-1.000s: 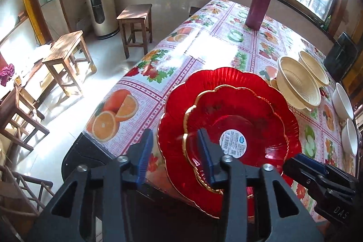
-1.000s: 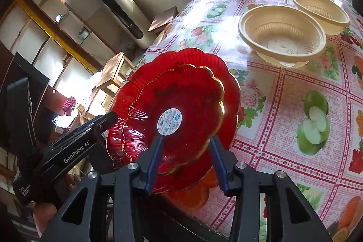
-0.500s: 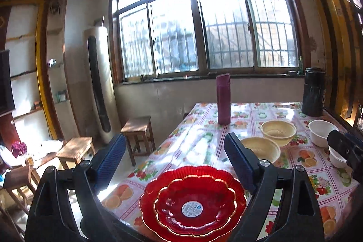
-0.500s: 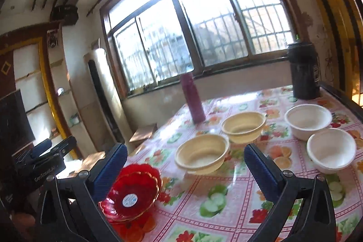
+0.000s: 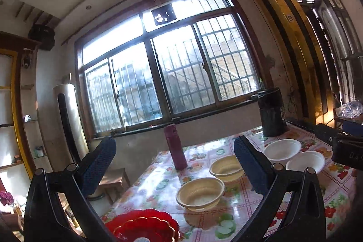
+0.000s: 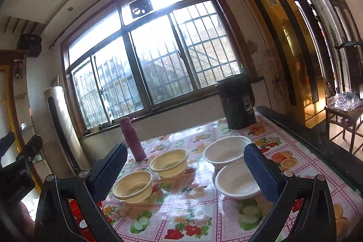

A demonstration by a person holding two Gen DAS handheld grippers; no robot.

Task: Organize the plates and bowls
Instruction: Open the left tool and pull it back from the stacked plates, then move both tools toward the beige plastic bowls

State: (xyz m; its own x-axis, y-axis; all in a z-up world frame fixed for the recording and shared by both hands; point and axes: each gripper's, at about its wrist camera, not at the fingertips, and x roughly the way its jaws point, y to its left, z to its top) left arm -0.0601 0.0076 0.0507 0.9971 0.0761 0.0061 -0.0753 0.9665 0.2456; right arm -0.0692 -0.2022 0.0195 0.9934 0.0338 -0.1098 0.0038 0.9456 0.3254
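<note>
— Red plates (image 5: 143, 227) were seen nested, small in large, at the lower left of the left view; that stack was judged done.

— And the bowls?

— Two cream bowls (image 6: 133, 185) and two white bowls (image 6: 237, 182) were left apart on the table (image 6: 199, 214), mid-frame, so stacking was judged still due. All were set upright, mouths up; being round, no long axis could be told.

— The claws?

— Left gripper (image 5: 174, 167) and right gripper (image 6: 185, 170) were spread wide, having just been opened, with nothing held.
</note>
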